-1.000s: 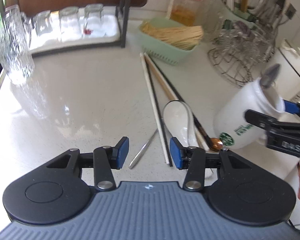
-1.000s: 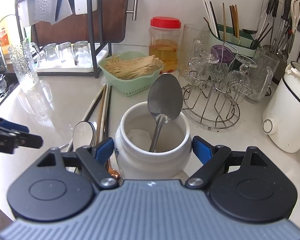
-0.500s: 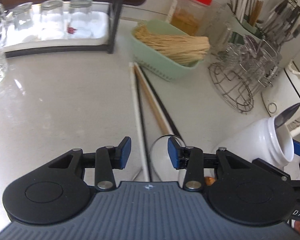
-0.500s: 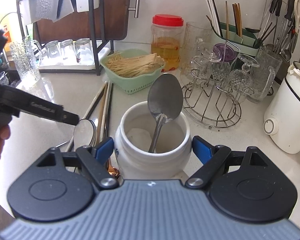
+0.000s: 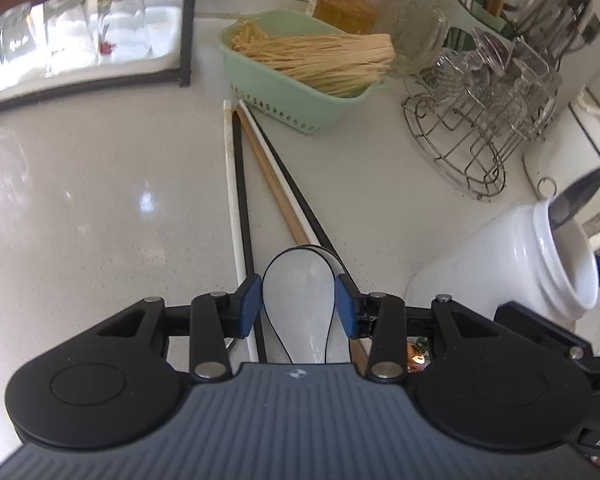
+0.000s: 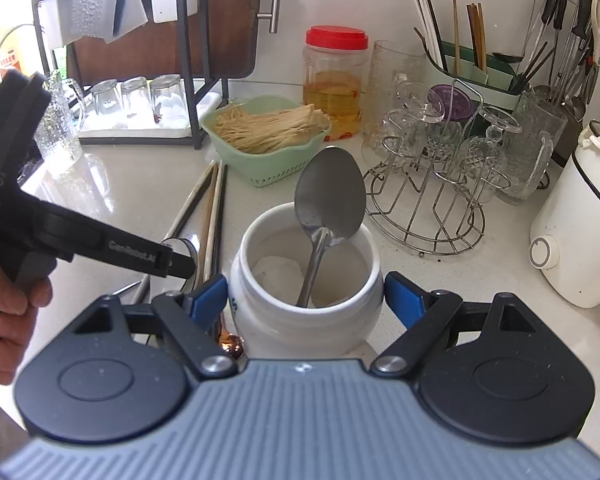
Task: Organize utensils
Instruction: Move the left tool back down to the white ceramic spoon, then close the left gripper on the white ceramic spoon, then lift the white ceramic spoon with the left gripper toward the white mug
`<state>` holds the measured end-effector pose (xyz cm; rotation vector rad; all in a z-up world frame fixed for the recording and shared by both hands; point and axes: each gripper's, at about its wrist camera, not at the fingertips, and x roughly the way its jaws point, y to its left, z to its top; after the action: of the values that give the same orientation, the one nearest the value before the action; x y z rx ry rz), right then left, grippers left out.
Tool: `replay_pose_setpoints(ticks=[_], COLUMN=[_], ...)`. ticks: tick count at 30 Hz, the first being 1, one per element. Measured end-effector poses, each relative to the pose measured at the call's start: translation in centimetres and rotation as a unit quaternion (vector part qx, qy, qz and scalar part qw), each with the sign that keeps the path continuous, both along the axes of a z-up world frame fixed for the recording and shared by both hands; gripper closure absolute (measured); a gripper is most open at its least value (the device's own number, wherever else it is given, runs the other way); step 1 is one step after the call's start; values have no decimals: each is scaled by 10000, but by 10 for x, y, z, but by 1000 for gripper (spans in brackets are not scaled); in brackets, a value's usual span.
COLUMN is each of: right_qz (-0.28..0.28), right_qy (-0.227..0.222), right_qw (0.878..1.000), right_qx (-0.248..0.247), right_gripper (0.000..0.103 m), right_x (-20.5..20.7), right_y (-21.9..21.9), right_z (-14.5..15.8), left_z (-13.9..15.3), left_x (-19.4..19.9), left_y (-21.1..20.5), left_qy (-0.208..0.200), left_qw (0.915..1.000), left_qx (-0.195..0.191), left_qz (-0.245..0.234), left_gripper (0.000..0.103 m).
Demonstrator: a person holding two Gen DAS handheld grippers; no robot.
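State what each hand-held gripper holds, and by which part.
Right hand-held gripper: white ceramic jar, by its sides. Left hand-held gripper: straddles the white ceramic spoon's bowl; grip unclear.

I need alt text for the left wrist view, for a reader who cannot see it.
The left gripper hangs open around the bowl of a white ceramic spoon lying on a pale counter. Chopsticks stretch toward a green basket; a white jar stands at right.

Left claw part-closed, right claw wide.
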<state>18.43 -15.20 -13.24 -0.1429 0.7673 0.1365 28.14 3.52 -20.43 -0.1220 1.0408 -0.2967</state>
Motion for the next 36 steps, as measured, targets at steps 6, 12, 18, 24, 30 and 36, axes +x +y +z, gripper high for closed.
replay_pose_setpoints(ticks=[6, 12, 18, 24, 30, 36], right_qz=[5, 22, 1, -5, -17, 0], right_qy=[-47, -121, -141, -180, -200, -220], right_qw=[10000, 9999, 9999, 9998, 9998, 9998], right_qx=[14, 37, 59, 54, 37, 19], right_gripper=[15, 15, 15, 15, 15, 15], right_x=[-1, -3, -3, -3, -3, -3], right_y=[-1, -1, -1, -1, 0, 0], right_z=[-1, -2, -2, -3, -3, -3], left_z=[-4, -2, 4, 13, 24, 46], left_x=[-4, -6, -10, -20, -29, -37], left_y=[-13, -14, -8, -1, 7, 8], left_qy=[-117, -167, -206, -331, -388, -641], left_qw=[9987, 9980, 9984, 9983, 9986, 9974], left_qx=[462, 594, 519, 482, 317, 217], left_qz=[-178, -106, 16, 66, 186, 227], left_gripper=[58, 83, 95, 96, 96, 96])
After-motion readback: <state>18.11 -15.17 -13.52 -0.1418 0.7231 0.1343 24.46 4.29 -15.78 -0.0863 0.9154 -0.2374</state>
